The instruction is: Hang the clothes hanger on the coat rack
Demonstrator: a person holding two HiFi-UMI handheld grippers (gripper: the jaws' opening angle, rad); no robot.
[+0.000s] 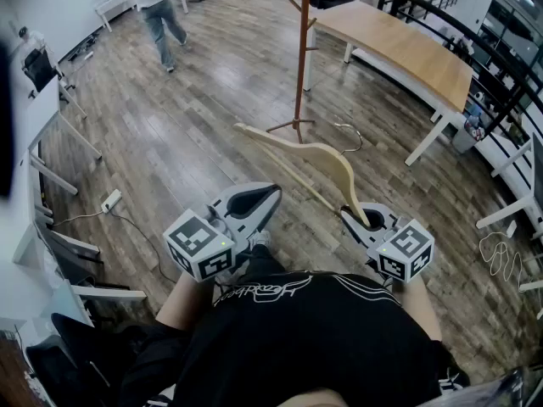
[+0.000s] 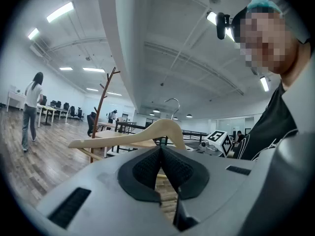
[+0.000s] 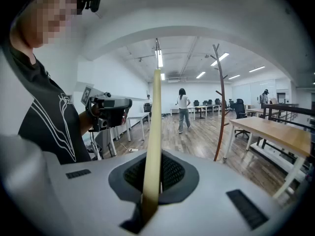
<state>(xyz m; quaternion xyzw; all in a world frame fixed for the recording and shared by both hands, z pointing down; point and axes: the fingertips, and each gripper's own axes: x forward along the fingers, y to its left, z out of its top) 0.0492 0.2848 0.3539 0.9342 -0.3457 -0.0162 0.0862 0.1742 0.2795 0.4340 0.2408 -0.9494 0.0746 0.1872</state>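
Pale wood clothes hanger [image 1: 299, 153] is held out over the plank floor [image 1: 170, 142]. The end of one arm is pinched between the tightly closed jaws of the right gripper [image 1: 356, 216]. The grip is confirmed in the right gripper view, where the arm runs up out of the pads. The wire hook [image 1: 349, 134] is pointed away, towards the coat rack [image 1: 301, 49], which stands well apart, ahead. The left gripper [image 1: 270, 192] is carried alongside, jaws pressed together on nothing.

Step judged: carry to the rack; hanging not yet done.

The grip should be kept firm, since the hanger is held far from its middle and may droop or swing. The hook is best raised above a peg [image 1: 295, 5], opening downward, then lowered on.
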